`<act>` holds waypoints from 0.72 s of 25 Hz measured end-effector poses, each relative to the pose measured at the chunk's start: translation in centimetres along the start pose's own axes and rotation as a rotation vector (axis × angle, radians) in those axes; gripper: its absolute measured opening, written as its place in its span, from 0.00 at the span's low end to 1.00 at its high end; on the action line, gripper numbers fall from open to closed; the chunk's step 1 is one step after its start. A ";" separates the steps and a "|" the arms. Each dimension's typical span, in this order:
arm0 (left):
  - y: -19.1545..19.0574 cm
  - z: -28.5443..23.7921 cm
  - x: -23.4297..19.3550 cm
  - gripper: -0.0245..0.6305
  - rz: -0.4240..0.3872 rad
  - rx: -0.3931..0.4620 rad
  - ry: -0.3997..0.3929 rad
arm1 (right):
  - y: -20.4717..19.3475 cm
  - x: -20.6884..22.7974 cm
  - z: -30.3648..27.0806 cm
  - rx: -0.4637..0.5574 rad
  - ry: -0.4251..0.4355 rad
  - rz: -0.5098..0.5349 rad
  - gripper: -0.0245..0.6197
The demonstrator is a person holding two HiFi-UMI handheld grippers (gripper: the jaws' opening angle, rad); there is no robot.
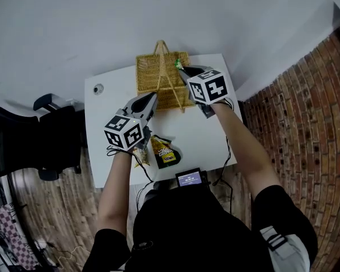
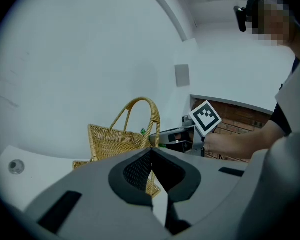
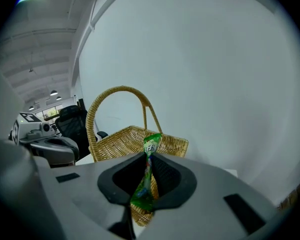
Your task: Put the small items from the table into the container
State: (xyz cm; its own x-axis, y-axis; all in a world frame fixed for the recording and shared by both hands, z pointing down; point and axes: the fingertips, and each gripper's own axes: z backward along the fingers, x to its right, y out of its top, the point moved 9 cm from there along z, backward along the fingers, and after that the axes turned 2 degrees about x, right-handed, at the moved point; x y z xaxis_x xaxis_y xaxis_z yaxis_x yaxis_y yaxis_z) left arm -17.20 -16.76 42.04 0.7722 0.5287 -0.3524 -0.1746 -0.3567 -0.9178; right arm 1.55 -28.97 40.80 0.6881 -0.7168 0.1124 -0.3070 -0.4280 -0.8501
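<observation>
— Packets lying on the white table [image 1: 102, 123], counted?
— Two, lower centre: one yellow-and-black snack packet [image 1: 165, 153] in plain sight, and one yellowish packet [image 1: 140, 155] half hidden under the left gripper [image 1: 153, 97], its print unreadable.
— Its jaws?
— Pressed together, nothing between them.
— And further right?
— One woven wicker basket with a hoop handle [image 1: 158, 78], upper centre. Over its right part the right gripper [image 1: 181, 68] has its jaws narrow, pinching one thin green sachet [image 1: 177, 64], a mere fleck in the head view.

Black short-sleeved shirt [image 1: 198, 225], grey left gripper [image 1: 153, 96] and right gripper [image 1: 179, 68], black pads [image 2: 135, 171], white black-marked cubes [image 1: 124, 131]
</observation>
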 end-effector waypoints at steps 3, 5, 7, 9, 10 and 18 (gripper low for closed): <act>-0.1 -0.3 -0.2 0.05 0.002 -0.002 0.000 | -0.1 -0.1 -0.6 -0.046 0.018 0.046 0.12; -0.1 -0.4 -0.3 0.05 0.003 -0.004 0.000 | -0.1 -0.2 -0.9 -0.080 0.020 0.080 0.12; -0.1 -0.5 -0.4 0.05 0.006 -0.005 0.000 | -0.2 -0.3 -1.2 -0.116 0.027 0.105 0.12; -0.2 -0.5 -0.5 0.05 0.009 -0.006 0.001 | -0.2 -0.4 -1.4 -0.148 0.036 0.126 0.12; -0.2 -0.4 -0.6 0.05 0.010 -0.006 0.001 | -0.3 -0.4 -1.5 -0.161 0.040 0.135 0.12; -0.1 -0.4 -0.8 0.05 0.011 -0.003 0.006 | 0.1 -0.5 -1.8 -0.229 0.065 0.153 0.12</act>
State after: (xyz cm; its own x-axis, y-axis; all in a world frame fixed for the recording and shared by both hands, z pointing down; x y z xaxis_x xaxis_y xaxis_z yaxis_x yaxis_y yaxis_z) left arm -17.59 -17.46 42.45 0.7736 0.5203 -0.3617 -0.1815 -0.3649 -0.9132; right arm -0.03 -29.65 41.64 0.5808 -0.8135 0.0309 -0.5498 -0.4199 -0.7221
